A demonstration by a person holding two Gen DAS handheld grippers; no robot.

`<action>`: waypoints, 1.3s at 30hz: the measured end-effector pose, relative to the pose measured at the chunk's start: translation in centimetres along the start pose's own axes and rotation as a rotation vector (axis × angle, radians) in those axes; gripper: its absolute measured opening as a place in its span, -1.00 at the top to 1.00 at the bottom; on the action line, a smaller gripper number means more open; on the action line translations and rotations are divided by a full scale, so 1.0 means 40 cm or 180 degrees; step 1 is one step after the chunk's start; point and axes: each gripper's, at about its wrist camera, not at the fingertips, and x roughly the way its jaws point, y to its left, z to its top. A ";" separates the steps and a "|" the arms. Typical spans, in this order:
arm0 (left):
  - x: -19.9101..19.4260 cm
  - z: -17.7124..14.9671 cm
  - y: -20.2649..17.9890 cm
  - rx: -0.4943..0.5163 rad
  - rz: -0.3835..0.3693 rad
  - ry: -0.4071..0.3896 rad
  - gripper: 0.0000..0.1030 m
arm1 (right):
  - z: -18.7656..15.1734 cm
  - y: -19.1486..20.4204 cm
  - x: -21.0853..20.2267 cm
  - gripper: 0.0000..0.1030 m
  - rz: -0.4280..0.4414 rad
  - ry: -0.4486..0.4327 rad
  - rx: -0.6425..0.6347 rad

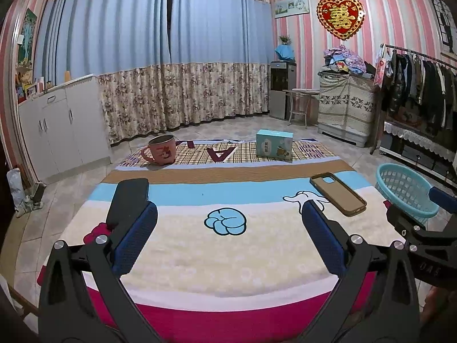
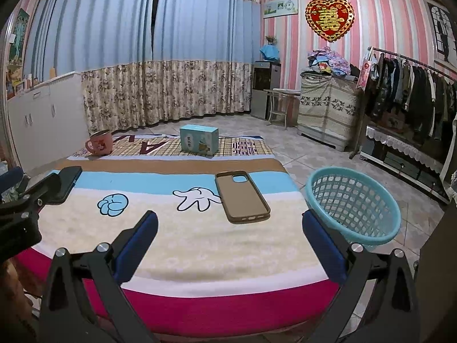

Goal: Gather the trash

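Both grippers hover over the near edge of a blanket-covered bed (image 1: 228, 271), fingers spread wide and holding nothing: left gripper (image 1: 228, 223), right gripper (image 2: 230, 225).

Candidate items on the blanket: a brown phone case (image 2: 242, 197) lying flat with its inside up, near the right edge; a black phone-like slab (image 1: 128, 200) flat near the left edge; a teal carton (image 2: 199, 139) upright toward the far end; a pink mug (image 1: 160, 150) upright at the far left.

Receptacle: a turquoise lattice basket (image 2: 354, 204) off the bed's right side, rim about level with the blanket, apparently empty.

Which item counts as trash is a judgement; the carton seems likeliest.

Risks:
- The carton sits far from both grippers. A long reach could tip it, or drag the soft blanket and shift the mug.
- Its smooth, probably light cardboard walls may buckle or slip under a pinch at the corners.
- The flat case offers little edge; fingers may dig into fabric instead.
- The basket looks light, and a bump from the right gripper just beside its rim could topple it.
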 end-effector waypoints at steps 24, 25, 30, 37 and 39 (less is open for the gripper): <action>-0.002 0.005 0.003 0.0016 0.0013 -0.0014 -0.90 | -0.006 0.001 0.004 -0.92 0.0014 0.0005 0.0023; -0.002 0.005 0.003 0.0015 0.0011 -0.0015 -0.90 | -0.006 0.001 0.004 -0.92 0.0014 0.0003 0.0022; -0.002 0.005 0.004 0.0016 0.0012 -0.0016 -0.90 | -0.006 0.001 0.004 -0.92 0.0016 0.0004 0.0023; -0.002 0.004 0.003 0.0017 0.0015 -0.0016 -0.90 | -0.007 0.001 0.005 -0.92 0.0020 0.0005 0.0026; -0.002 0.004 0.003 0.0015 0.0012 -0.0015 -0.90 | -0.006 0.001 0.004 -0.92 0.0019 0.0002 0.0027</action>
